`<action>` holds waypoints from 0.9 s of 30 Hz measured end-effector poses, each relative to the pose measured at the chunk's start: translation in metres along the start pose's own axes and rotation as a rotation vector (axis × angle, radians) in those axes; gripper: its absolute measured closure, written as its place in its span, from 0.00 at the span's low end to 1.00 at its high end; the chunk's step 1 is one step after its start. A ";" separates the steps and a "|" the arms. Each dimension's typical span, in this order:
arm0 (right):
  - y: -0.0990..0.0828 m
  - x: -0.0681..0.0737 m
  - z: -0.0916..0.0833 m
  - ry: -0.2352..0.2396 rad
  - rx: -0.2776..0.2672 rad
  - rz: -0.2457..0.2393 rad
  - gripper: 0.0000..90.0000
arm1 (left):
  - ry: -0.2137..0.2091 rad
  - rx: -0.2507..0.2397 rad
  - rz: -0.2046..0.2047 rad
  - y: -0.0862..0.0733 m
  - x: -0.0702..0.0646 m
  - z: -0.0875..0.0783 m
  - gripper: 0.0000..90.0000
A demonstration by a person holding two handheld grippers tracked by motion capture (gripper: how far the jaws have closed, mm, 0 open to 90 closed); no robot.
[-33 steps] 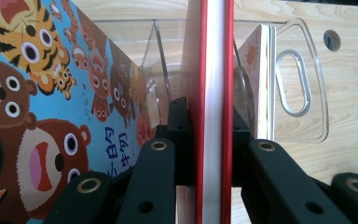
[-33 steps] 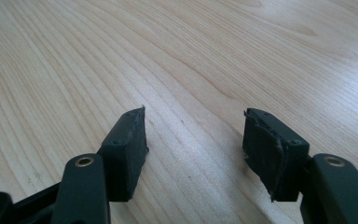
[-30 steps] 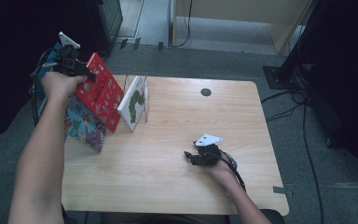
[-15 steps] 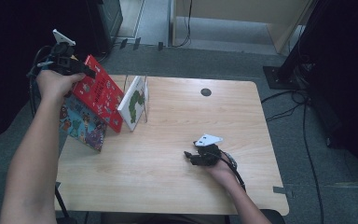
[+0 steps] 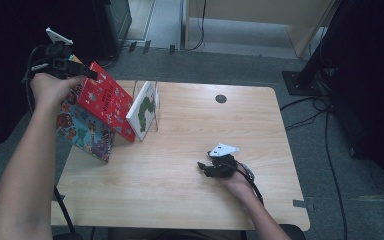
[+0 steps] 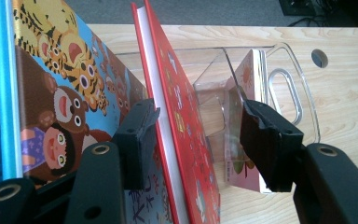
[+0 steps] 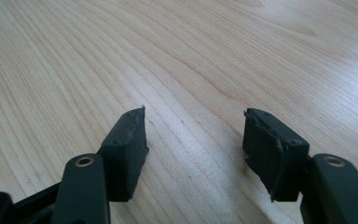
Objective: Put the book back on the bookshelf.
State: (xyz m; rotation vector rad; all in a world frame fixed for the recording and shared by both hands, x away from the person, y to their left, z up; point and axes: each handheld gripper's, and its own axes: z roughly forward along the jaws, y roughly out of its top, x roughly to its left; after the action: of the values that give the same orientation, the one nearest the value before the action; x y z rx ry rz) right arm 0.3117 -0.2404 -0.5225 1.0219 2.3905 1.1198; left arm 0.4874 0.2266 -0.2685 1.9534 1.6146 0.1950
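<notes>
I count three picture books at the counter's (image 5: 180, 200) ten o'clock corner: a red book (image 5: 105, 102), a blue animal-cover book (image 5: 82, 132) leaning behind it at eight o'clock, and a white caterpillar book (image 5: 144, 110) standing in one clear plastic rack (image 6: 284, 84) at the red book's three o'clock. My left gripper (image 6: 198, 133) sits over the red book's top edge; its jaws have just been opening and stand apart, the book between them, one pad just beside its pages and the other well clear. My right gripper (image 5: 215, 167) rests at five o'clock on bare wood, jaws apart, nothing between them.
</notes>
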 end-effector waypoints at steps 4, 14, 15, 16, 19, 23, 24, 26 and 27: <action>0.000 0.000 0.000 0.000 0.000 0.001 0.44 | -0.011 -0.012 0.006 -0.001 -0.001 -0.003 0.51; 0.000 0.000 0.000 0.002 0.000 -0.001 0.43 | -0.045 -0.049 0.027 -0.008 -0.010 -0.020 0.50; 0.000 0.000 0.000 0.003 0.000 -0.001 0.43 | -0.057 -0.061 0.033 -0.009 -0.012 -0.022 0.50; 0.000 0.000 0.000 0.002 0.000 -0.002 0.43 | -0.057 -0.058 0.041 -0.010 -0.014 -0.023 0.50; -0.001 0.000 0.000 0.003 0.000 -0.003 0.43 | -0.062 -0.040 0.058 -0.013 -0.019 -0.025 0.50; -0.001 0.000 0.000 0.002 0.000 -0.003 0.43 | -0.084 -0.048 0.055 -0.019 -0.024 -0.030 0.49; -0.001 0.000 0.000 0.002 0.000 -0.003 0.43 | -0.090 -0.051 0.061 -0.021 -0.025 -0.031 0.49; -0.001 0.000 -0.001 0.002 0.001 -0.003 0.43 | -0.106 -0.063 0.063 -0.025 -0.025 -0.032 0.49; -0.001 0.000 -0.001 0.001 0.001 -0.003 0.42 | -0.112 -0.060 0.060 -0.027 -0.025 -0.031 0.49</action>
State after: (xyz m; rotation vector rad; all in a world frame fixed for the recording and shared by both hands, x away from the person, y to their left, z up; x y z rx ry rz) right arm 0.3107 -0.2408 -0.5227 1.0174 2.3930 1.1188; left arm 0.4435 0.2169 -0.2509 1.9336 1.4637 0.1534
